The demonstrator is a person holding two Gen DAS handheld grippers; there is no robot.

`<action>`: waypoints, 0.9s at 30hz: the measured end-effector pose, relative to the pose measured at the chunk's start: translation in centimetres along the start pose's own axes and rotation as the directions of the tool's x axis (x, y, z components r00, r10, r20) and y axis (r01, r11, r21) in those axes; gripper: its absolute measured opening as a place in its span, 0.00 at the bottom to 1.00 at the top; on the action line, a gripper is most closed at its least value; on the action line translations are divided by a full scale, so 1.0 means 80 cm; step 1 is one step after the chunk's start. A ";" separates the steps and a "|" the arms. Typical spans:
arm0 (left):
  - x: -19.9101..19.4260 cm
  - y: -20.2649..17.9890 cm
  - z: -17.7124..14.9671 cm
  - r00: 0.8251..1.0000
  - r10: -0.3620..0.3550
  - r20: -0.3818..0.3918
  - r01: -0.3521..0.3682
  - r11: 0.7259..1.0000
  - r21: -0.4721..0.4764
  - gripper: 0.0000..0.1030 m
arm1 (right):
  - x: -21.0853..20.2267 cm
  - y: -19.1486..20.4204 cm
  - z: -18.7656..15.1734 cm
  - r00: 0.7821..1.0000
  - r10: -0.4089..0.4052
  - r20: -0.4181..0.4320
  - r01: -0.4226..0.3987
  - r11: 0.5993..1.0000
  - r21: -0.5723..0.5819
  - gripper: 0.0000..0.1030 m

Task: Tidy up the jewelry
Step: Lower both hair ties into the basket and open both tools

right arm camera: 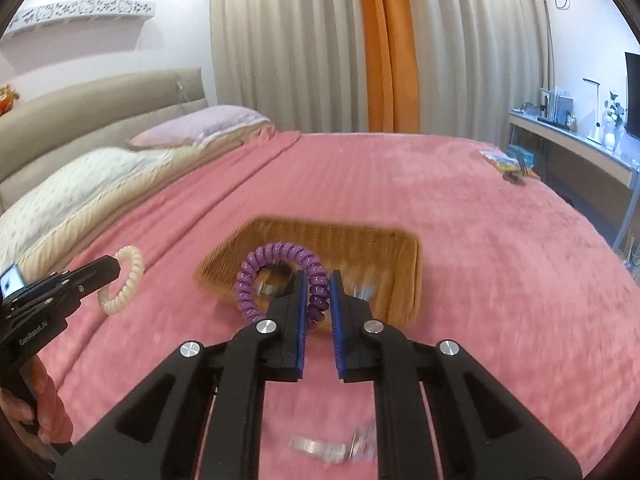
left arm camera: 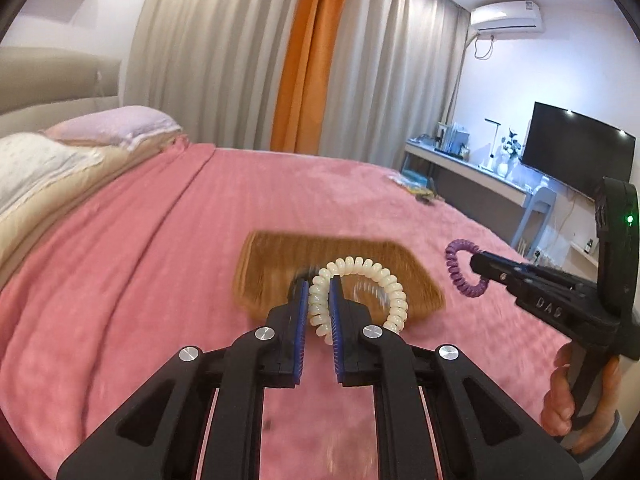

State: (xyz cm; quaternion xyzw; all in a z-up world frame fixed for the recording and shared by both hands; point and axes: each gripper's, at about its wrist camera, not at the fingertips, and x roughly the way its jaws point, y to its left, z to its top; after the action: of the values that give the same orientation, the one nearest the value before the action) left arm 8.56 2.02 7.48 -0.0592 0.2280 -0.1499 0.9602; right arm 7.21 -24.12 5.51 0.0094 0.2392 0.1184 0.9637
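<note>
Your left gripper (left arm camera: 320, 304) is clamped on the cream coil band (left arm camera: 360, 280); your right gripper (right arm camera: 319, 300) pinches the purple coil band (right arm camera: 276, 276), wicker basket (right arm camera: 360, 248) at twelve o'clock.

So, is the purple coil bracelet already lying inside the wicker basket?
No, the purple coil bracelet is clamped in the right gripper, above the wicker basket.

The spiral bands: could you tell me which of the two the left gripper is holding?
The cream spiral band is pinched in the left gripper. The other, the purple spiral band, is clamped in the right gripper.
</note>
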 end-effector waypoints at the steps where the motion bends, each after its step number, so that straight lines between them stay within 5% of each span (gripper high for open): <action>1: 0.019 0.000 0.015 1.000 -0.010 -0.002 0.010 1.000 0.000 0.09 | 0.011 -0.004 0.009 1.000 -0.006 -0.002 0.006 1.000 0.006 0.09; 7: 0.112 0.002 0.045 0.998 -0.040 -0.040 0.038 0.998 -0.040 0.09 | 0.105 -0.030 0.039 0.998 -0.032 -0.058 0.036 0.997 0.062 0.09; 15: 0.206 0.006 0.016 0.990 -0.014 -0.143 0.010 1.000 -0.027 0.09 | 0.187 -0.043 0.017 0.985 -0.061 -0.163 0.074 0.994 0.075 0.09; 22: 0.239 0.013 -0.009 0.976 0.028 -0.214 -0.027 1.000 0.010 0.09 | 0.231 -0.043 -0.014 0.952 -0.087 -0.294 0.102 0.994 0.036 0.09; 27: 0.238 0.019 -0.012 0.975 0.011 -0.222 -0.012 1.000 -0.001 0.11 | 0.234 -0.050 -0.016 0.949 -0.063 -0.309 0.086 0.994 0.061 0.10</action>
State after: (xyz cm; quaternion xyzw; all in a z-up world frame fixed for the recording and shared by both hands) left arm 24.72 -2.57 -1.68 -0.0417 0.3342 -0.1497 0.9296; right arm 23.54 -23.72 -4.51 0.0173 0.3901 0.0731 0.9177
